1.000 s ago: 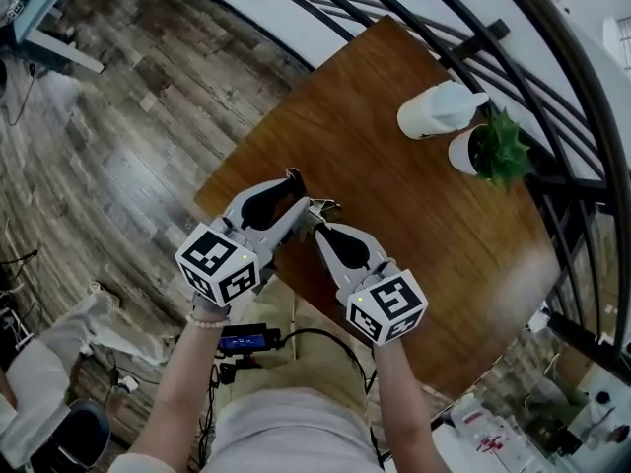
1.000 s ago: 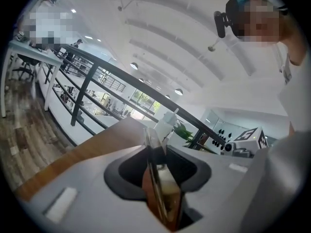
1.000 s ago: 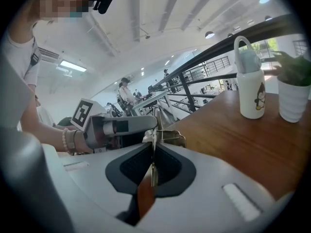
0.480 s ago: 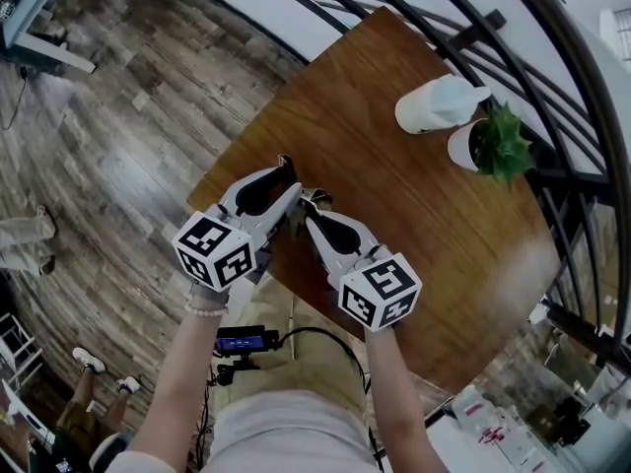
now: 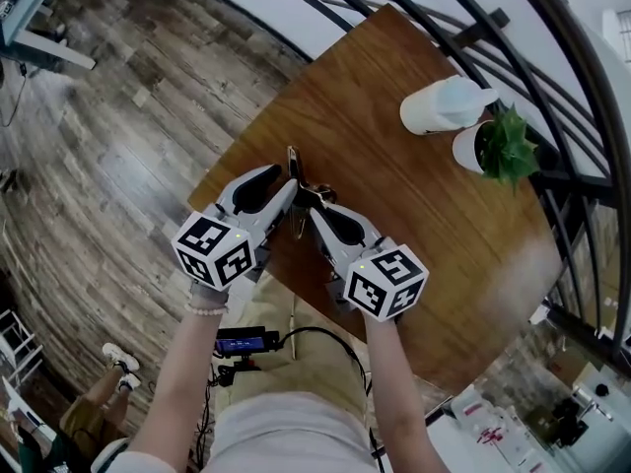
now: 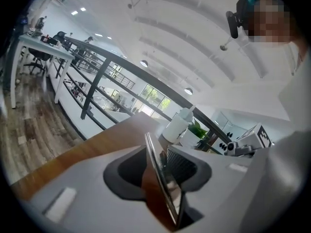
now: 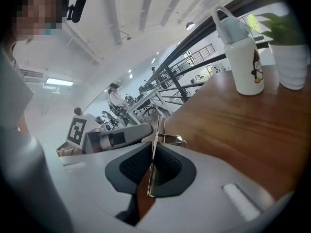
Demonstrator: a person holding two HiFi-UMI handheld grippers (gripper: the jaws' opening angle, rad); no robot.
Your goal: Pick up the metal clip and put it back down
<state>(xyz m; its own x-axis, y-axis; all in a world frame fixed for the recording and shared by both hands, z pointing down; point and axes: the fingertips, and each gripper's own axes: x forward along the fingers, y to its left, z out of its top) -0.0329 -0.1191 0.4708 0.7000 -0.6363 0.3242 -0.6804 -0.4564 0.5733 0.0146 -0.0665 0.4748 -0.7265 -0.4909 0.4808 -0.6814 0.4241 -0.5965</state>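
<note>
Wooden worktop (image 5: 424, 235): left gripper (image 5: 287, 191) and right gripper (image 5: 315, 209) both clamp the clip (image 5: 293, 166). Probable step: set-down; lower, then open both.

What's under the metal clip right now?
The wooden table, near its edge. The left gripper and right gripper each clamp one side of the metal clip; their bodies cover the spot below, so contact can't be seen.
</note>
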